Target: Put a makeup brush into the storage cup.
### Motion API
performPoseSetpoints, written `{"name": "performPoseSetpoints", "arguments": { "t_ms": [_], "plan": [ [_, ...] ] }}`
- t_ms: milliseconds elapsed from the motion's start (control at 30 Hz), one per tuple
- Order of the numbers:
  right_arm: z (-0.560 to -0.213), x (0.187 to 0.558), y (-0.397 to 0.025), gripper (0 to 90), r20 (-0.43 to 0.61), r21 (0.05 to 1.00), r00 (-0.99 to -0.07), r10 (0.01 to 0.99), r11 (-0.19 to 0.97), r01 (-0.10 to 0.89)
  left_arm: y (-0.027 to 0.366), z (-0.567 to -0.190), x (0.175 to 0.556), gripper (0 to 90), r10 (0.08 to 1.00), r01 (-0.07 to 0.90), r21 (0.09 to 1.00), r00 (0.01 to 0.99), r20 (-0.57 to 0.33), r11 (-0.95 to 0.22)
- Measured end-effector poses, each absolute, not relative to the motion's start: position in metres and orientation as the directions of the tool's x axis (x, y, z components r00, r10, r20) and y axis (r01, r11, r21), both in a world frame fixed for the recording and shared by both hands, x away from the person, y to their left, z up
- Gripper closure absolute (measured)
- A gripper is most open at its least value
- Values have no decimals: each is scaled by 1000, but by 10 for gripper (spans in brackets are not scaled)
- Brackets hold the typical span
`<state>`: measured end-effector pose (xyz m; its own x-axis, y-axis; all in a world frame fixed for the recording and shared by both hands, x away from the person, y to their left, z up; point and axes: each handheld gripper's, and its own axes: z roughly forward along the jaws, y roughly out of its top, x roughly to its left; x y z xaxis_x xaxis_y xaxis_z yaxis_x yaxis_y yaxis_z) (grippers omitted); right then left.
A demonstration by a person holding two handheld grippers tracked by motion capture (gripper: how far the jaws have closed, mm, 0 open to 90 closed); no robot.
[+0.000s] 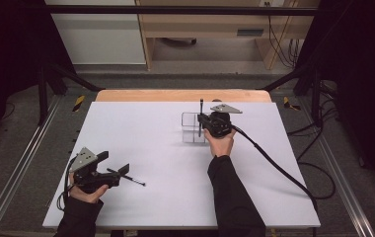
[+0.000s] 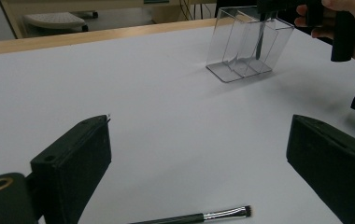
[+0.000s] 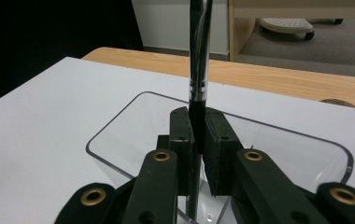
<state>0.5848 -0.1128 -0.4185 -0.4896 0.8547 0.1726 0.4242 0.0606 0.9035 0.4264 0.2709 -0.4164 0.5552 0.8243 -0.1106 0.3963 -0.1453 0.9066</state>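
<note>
black jaws of the right gripper (image 3: 198,140) sit closest in its own view, pressed onto a brush (image 3: 198,70) that stands upright between them, dark shaft low in the clamp, silver ferrule above and the rest running out of the top edge. right under the jaws is the clear organizer (image 3: 119,126), its curved rim open, and the brush's lower end reaches down inside it, though which compartment is hard to tell. from the high view the right gripper (image 1: 201,121) hangs over the organizer (image 1: 189,129) toward the far middle of the white table (image 1: 166,192), brush (image 1: 201,114) poking straight up. over at the near left, the left gripper (image 1: 116,170) is low above the table with its jaws spread wide, nothing between them. a second brush (image 1: 131,179) lies flat on the table just at those jaws; in the left gripper view it (image 2: 203,216) lies crosswise at the bottom edge, bristles pointing right, with the organizer (image 2: 248,44) well beyond.
</note>
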Motion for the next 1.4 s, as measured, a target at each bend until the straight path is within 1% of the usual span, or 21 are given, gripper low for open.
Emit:
{"name": "performPoseSetpoints", "arguments": {
  "t_ms": [133,533,633,667,700,733,767,900,1033,1067,1100,1400],
  "plan": [
    [-415,581,-114,780,171,909,-494,852,57,414,272,-416,426,61,825,396,907,554,-111,-144],
    [-396,552,-139,582,168,925,-534,829,54,375,272,-416,427,61,830,400,905,547,-110,-144],
    [-394,546,-144,559,172,926,-542,823,54,375,272,-416,427,60,831,402,904,546,-111,-143],
    [-392,540,-149,523,169,927,-546,820,56,371,272,-416,427,60,831,403,904,545,-111,-143],
    [-392,538,-151,502,173,927,-549,818,54,372,272,-416,427,60,832,402,904,544,-110,-143],
    [-392,538,-151,502,173,927,-549,818,54,372,272,-416,427,60,832,402,904,544,-110,-143],
    [-391,534,-155,465,169,927,-556,814,60,370,272,-416,427,59,833,402,904,542,-111,-141],
    [-389,523,-161,379,143,929,-561,815,85,360,274,-416,427,56,836,407,903,537,-114,-138],
    [-387,511,-168,312,150,932,-568,809,77,355,275,-416,428,52,837,412,900,534,-116,-139],
    [-387,511,-168,312,150,932,-568,809,77,355,275,-416,428,50,837,412,900,534,-116,-139],
    [-387,506,-173,273,150,930,-568,809,80,359,276,-416,428,49,839,416,899,531,-118,-137],
    [-385,482,-186,184,145,932,-577,804,86,353,280,-417,429,42,849,429,893,514,-120,-134]
  ]
}}
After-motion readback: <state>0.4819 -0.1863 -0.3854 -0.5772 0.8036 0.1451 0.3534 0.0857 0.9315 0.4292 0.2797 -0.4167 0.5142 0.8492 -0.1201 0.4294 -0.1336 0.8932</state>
